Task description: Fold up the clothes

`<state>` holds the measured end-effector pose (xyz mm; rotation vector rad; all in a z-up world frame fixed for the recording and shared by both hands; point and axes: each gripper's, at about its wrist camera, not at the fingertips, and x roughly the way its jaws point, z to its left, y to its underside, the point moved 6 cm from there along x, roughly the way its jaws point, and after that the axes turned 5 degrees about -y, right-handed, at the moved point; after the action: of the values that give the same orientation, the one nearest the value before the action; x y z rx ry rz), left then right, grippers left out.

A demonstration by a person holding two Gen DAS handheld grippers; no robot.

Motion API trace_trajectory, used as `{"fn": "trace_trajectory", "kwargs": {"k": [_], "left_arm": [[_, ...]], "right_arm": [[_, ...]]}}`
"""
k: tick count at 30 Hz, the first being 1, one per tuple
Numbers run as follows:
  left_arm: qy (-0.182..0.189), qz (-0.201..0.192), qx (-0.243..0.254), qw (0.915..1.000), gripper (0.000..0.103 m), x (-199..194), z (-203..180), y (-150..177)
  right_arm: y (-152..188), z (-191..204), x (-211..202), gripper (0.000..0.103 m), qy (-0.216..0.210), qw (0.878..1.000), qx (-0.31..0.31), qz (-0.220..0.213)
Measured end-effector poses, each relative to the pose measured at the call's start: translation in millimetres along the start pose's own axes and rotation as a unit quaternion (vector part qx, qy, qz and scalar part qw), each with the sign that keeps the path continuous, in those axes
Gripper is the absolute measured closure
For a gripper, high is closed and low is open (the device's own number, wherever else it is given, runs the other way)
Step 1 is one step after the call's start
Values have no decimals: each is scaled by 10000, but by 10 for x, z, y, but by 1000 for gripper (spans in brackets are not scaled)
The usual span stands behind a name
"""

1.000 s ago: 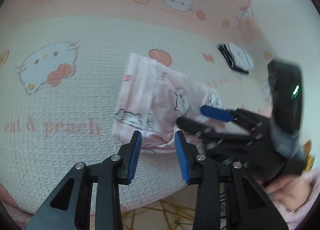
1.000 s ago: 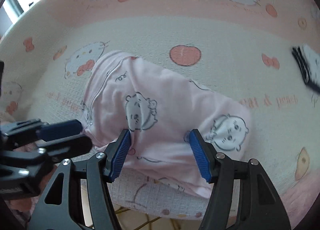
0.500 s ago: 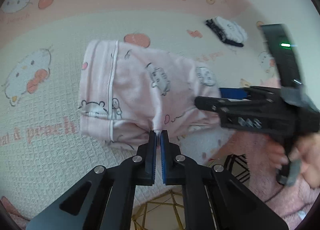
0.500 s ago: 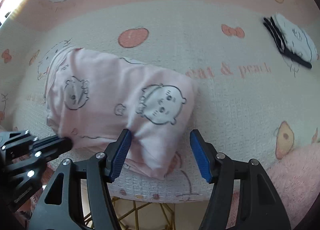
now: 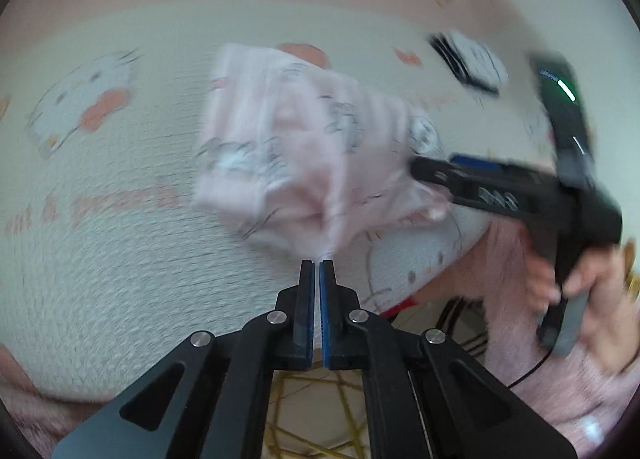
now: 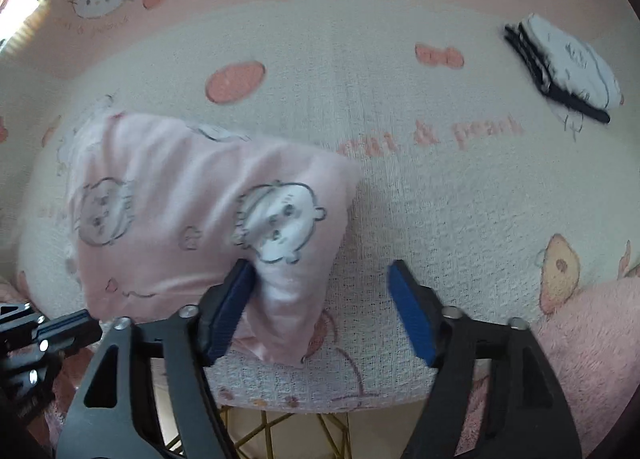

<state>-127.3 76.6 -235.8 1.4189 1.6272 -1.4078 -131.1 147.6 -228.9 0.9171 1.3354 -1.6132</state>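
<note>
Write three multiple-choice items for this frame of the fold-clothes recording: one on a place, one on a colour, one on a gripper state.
1. Where does the folded black-and-white garment lie on the blanket, in the right wrist view?
A. upper right
B. lower left
C. under the pink garment

2. What colour are the gripper pads?
A. red
B. blue
C. yellow

3. How does the left gripper stand?
A. wide open over bare blanket
B. shut on the pink garment's near edge
C. out of view

Answers: 1 A, it sits apart, toward the upper right. 2 B, both views show blue pads. 3 B, its jaws meet with pink fabric pinched at the tips.
</note>
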Motion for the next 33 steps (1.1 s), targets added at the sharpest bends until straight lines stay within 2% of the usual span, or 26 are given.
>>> {"fn": "trace_trajectory", "kwargs": {"k": [1, 3, 6, 7, 8, 9, 12, 16, 17, 18, 19, 21, 22, 23, 26, 29, 33], "left_arm": [[-66, -164, -187, 9997, 100, -78, 103, -34], [-214, -377, -714, 9965, 99, -164, 351, -87], [44, -366, -1560, 9871, 97, -145, 666, -96], [117, -371, -1716, 9844, 86, -136, 724, -103], [172, -389, -1796, 9828, 64, -126, 755, -113], [226, -407, -1876, 9811, 58, -116, 786, -123], [386, -481, -1809, 9816, 57, -95, 780, -197], [737, -391, -1728, 9814, 59, 43, 698, -259], [763, -379, -1665, 9823, 79, 64, 665, -276], [736, -386, -1569, 9841, 91, 69, 629, -298], [675, -446, -1486, 9856, 96, 54, 589, -322], [508, -635, -1336, 9877, 98, -1, 501, -372], [480, -728, -1324, 9874, 98, -38, 488, -391], [487, -831, -1358, 9860, 99, -95, 509, -402], [484, -1041, -1464, 9825, 101, -240, 603, -423], [519, -1111, -1519, 9808, 101, -302, 632, -429], [605, -913, -1430, 9836, 100, -311, 578, -355]], "right_arm": [[-16, 40, -67, 38, -116, 9998, -43, -135], [-49, 298, -245, 38, -653, 9961, -340, -480], [-19, 718, -336, 37, -1037, 9879, -941, -662], [9, 835, -293, 36, -986, 9865, -1152, -616], [37, 953, -249, 35, -934, 9846, -1362, -569], [63, 1044, -206, 35, -861, 9829, -1546, -513], [122, 1073, -38, 35, -497, 9820, -1790, -342], [137, 969, 36, 35, -254, 9847, -1706, -262], [126, 919, 49, 35, -285, 9860, -1624, -233], [129, 886, 70, 35, -332, 9871, -1554, -175], [122, 873, 132, 37, -373, 9877, -1514, -109], [109, 862, 181, 65, -365, 9880, -1499, -76], [92, 846, 170, 70, -371, 9882, -1480, -108], [76, 832, 156, 81, -388, 9886, -1452, -135], [69, 810, 1, 89, -518, 9897, -1318, -224], [109, 825, -152, 91, -536, 9885, -1379, -318], [246, 882, -159, 92, -464, 9849, -1659, -176]]}}
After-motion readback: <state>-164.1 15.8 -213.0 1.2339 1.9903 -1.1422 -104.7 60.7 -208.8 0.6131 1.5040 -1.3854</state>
